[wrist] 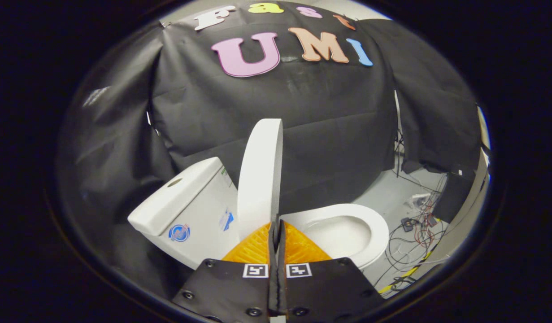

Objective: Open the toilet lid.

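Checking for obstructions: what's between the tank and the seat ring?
In the gripper view, the raised lid stands upright between the tank and the seat ring. The gripper, fingers together, sits at the lid's lower edge.

My one camera rides on the hand-held gripper (276, 224), looking forward along its closed fingers, close above the glossy white ceramic toilet (343, 231), facing the black cloth booth wall (302, 116).

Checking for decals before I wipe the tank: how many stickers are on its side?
2. A round sticker sits low on the tank, near its far end; a smaller sticker lies closer to the raised lid. The tongs are closed, at the lid's lower edge. More may be hidden.
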Available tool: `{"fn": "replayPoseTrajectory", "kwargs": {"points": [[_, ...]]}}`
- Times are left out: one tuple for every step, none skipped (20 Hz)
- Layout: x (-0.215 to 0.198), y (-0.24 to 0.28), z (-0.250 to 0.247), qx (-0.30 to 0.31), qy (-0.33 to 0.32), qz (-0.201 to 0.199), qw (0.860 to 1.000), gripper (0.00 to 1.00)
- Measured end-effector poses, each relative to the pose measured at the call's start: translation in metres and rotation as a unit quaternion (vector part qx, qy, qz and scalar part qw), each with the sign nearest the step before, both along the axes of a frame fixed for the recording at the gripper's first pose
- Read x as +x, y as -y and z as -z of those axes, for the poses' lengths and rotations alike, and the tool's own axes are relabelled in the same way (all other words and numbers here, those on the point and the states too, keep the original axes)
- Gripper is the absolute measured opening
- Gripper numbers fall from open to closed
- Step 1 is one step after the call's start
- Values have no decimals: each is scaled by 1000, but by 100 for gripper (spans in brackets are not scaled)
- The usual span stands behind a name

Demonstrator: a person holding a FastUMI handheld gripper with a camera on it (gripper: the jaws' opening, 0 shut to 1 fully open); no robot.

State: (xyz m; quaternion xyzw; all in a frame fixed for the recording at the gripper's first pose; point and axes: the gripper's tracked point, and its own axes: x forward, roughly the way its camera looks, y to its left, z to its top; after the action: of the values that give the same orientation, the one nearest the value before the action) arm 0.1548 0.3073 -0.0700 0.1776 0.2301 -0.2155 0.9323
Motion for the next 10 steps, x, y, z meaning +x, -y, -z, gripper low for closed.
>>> {"fn": "replayPoseTrajectory", "kwargs": {"points": [[1, -2, 0, -10, -1, -8, 1000, 1], [3, -5, -3, -13, 3, -10, 1000, 0], [7, -9, -5, -13, 5, -13, 1000, 1], [11, -14, -7, -15, 7, -17, 1000, 0], [14, -19, -8, -23, 6, -23, 999, 0], [17, -23, -10, -34, 5, -29, 999, 1], [18, -27, -12, -44, 4, -36, 998, 0], [19, -30, -12, -47, 6, -37, 998, 1], [20, -33, -12, -45, 9, -36, 998, 1], [21, -35, -13, -45, 14, -34, 998, 1]]}}
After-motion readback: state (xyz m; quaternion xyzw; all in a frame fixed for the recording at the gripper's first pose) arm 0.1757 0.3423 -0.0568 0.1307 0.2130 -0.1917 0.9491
